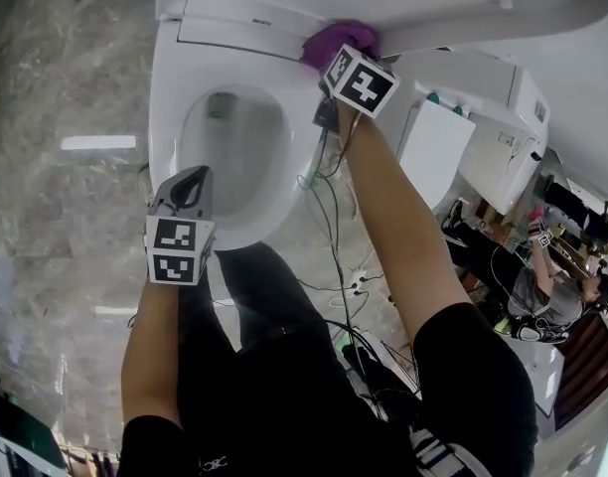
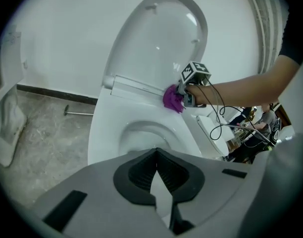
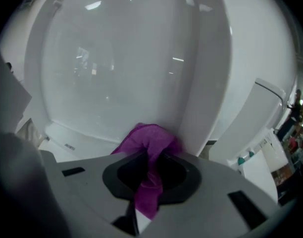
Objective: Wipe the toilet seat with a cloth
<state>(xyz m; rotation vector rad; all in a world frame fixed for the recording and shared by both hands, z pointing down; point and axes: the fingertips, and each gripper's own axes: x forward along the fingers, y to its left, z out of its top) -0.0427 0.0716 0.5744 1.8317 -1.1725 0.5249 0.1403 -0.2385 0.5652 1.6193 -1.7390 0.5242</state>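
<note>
A white toilet with its lid point(image 2: 159, 38) raised stands before me; the seat point(image 1: 170, 87) rings the bowl. A purple cloth point(image 1: 339, 40) is bunched at the seat's back right corner, by the hinge. My right gripper point(image 1: 329, 68) is shut on that cloth point(image 3: 149, 152), which presses against the base of the lid point(image 3: 117, 73). The same cloth point(image 2: 172, 98) appears beside the right gripper point(image 2: 183, 97) in the left gripper view. My left gripper point(image 1: 190, 189) hangs over the seat's front left rim, shut with nothing between its jaws point(image 2: 156, 182).
Grey marbled floor point(image 1: 56, 217) lies left of the toilet. A white side unit point(image 1: 463, 137) stands to its right, with cables point(image 1: 334, 256) trailing down. A person point(image 1: 542, 286) sits on the floor at the far right. A metal rod point(image 2: 79, 113) lies by the wall.
</note>
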